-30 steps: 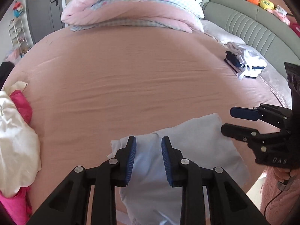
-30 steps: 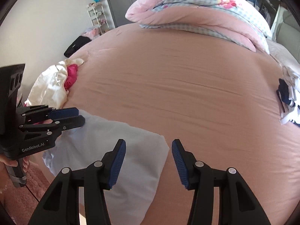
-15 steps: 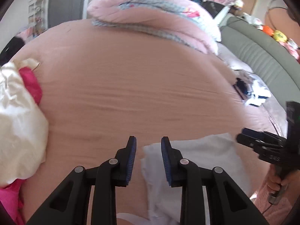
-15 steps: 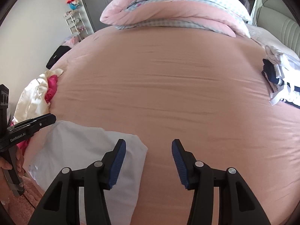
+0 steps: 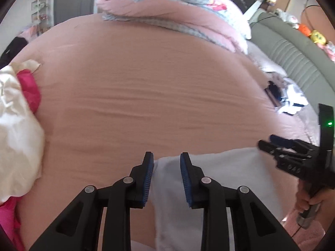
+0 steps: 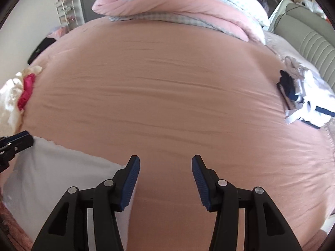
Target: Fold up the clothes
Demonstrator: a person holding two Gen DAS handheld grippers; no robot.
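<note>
1. Left wrist view: your left claw [image 5: 166, 163] hangs with jaws apart, clamping nothing; the pale garment [image 5: 219, 179] on the pink bed [image 5: 146, 96] lies under and right of its tips.
2. Right wrist view: your right claw [image 6: 165, 167] is spread wide, empty; the garment's edge sits under its left finger [image 6: 129, 179].
3. Crumpled clothes [image 5: 16, 138] lie well left.

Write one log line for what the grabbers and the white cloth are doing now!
left gripper: open over white cloth | right gripper: open, empty | bed: cloth at near edge
</note>
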